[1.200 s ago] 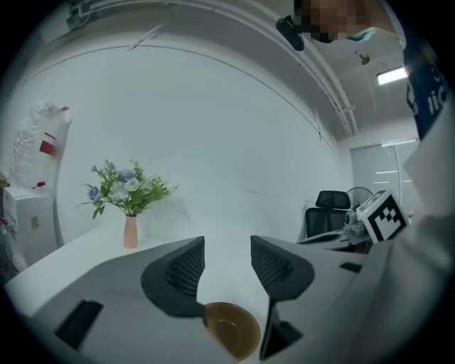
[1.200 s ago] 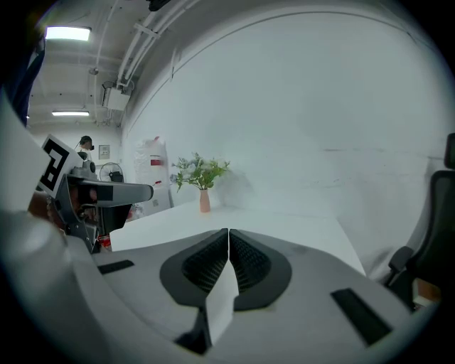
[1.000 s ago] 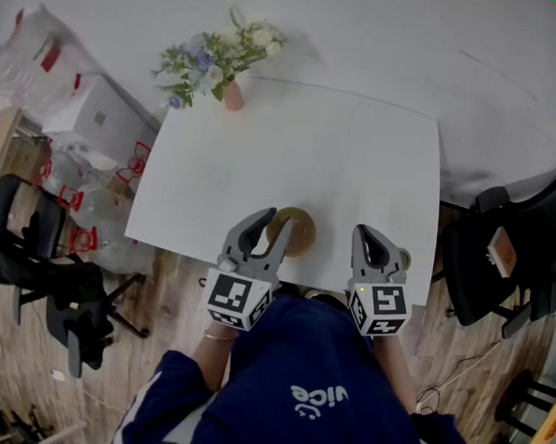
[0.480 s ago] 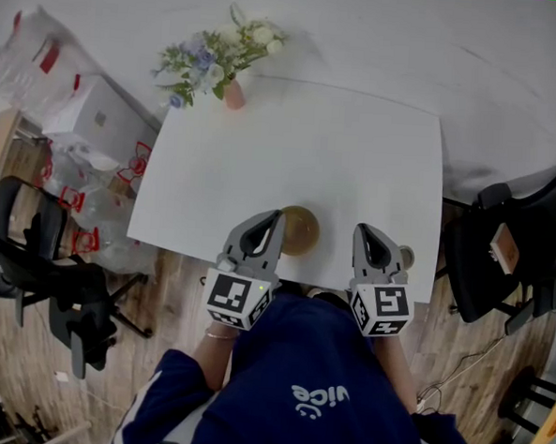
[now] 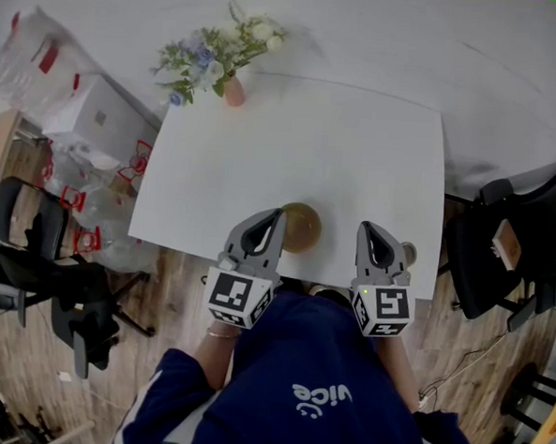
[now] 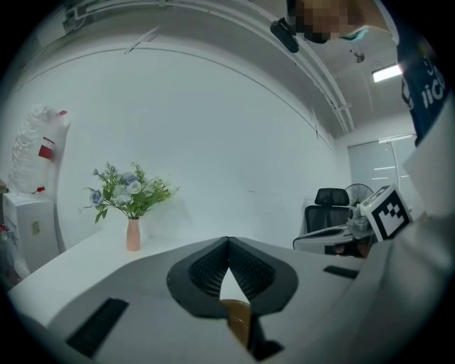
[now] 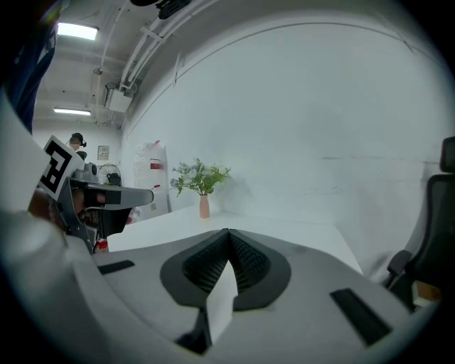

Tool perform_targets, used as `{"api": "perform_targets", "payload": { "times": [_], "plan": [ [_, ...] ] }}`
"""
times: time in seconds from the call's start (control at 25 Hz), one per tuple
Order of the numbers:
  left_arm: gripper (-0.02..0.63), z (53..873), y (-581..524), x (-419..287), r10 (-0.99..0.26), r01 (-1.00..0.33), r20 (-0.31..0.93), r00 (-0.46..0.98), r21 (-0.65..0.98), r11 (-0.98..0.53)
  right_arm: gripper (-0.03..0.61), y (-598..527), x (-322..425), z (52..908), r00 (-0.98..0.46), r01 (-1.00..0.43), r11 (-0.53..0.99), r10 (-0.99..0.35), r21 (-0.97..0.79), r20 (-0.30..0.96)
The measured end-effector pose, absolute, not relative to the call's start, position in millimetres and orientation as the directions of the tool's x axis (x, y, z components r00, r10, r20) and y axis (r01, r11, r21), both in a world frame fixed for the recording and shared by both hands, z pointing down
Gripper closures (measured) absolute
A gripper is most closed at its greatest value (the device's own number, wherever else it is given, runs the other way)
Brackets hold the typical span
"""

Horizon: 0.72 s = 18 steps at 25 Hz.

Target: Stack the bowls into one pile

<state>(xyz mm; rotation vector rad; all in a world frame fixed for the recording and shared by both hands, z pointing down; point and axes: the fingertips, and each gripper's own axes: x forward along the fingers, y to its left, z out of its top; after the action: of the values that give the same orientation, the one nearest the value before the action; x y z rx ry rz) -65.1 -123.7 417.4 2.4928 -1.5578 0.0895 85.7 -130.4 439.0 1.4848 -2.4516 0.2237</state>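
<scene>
A golden-brown bowl (image 5: pixel 303 227) sits near the front edge of the white table (image 5: pixel 339 145); from above I cannot tell whether other bowls are nested in it. My left gripper (image 5: pixel 277 214) is shut, its tips just over the bowl's left rim and covering that edge. In the left gripper view the jaws (image 6: pixel 227 240) meet, and a strip of the brown bowl (image 6: pixel 236 318) shows through the gap below them. My right gripper (image 5: pixel 366 227) is also shut and holds nothing, a hand's width right of the bowl. Only white table shows under it (image 7: pixel 227 232).
A pink vase of flowers (image 5: pixel 231 93) stands at the table's far left corner. Black office chairs stand at the right (image 5: pixel 501 253) and the left (image 5: pixel 32 258). A white box (image 5: pixel 101 116) and plastic bags lie on the floor at the left. A small tan round thing (image 5: pixel 408 254) sits beside the right gripper.
The left gripper's jaws, open beside the bowl a second ago, have shut. The bowl now sits a little further right of the tips. The right gripper has stayed put.
</scene>
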Motion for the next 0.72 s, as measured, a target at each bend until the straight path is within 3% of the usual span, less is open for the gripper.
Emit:
{"api": "perform_targets", "payload": {
  "times": [0.72],
  "plan": [
    [0.597,419.1,-117.7,-67.9,-0.883,-0.902,0.185,0.432,0.106,-0.419,0.557,-125.4,74.8,439.6,-0.466,-0.866,0.499,-0.832,0.04,0.302]
  ]
}}
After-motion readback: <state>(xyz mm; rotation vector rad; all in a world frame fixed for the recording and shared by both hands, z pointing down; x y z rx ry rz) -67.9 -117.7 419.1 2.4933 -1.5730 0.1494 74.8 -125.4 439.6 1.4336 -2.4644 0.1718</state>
